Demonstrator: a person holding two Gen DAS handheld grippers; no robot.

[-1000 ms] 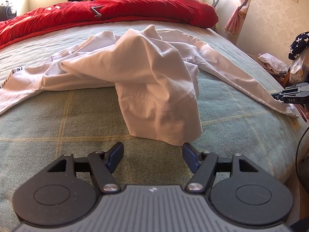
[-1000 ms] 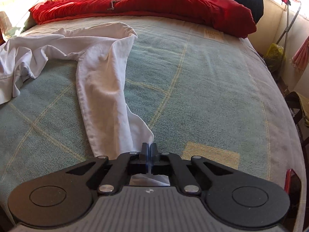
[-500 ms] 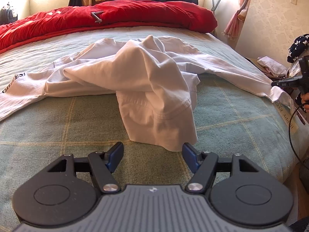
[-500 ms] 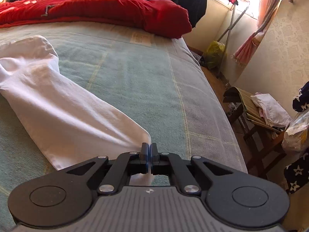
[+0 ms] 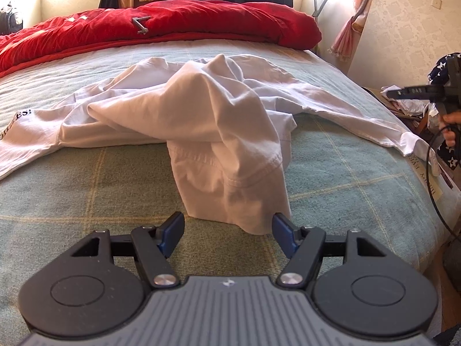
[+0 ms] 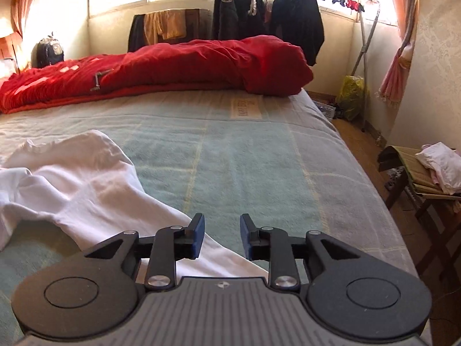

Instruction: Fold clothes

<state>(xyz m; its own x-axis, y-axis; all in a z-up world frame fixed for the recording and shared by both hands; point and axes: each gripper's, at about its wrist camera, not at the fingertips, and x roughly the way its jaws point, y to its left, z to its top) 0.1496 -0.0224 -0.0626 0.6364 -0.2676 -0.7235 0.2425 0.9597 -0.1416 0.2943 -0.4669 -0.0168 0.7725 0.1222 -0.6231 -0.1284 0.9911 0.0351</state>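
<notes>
A crumpled white long-sleeved shirt (image 5: 201, 115) lies on the green checked bed (image 5: 86, 187). Its hem bunches just ahead of my left gripper (image 5: 227, 229), which is open and empty, low over the bed. One sleeve (image 5: 360, 124) stretches right to the bed's edge, its cuff lying there. My right gripper (image 6: 222, 235) is open and empty above that sleeve (image 6: 95, 190); it also shows in the left wrist view (image 5: 415, 92), off the bed's right edge, above the cuff.
A red duvet (image 5: 173, 31) lies across the far end of the bed. Dark clothes hang on a rack (image 6: 288, 17) by the window. A wooden stool with folded clothes (image 6: 440, 164) stands on the floor to the right of the bed.
My right gripper has opened and let go of the sleeve cuff, after pulling the sleeve out to the right. It has swung to face the window. My left gripper has crept closer to the hem.
</notes>
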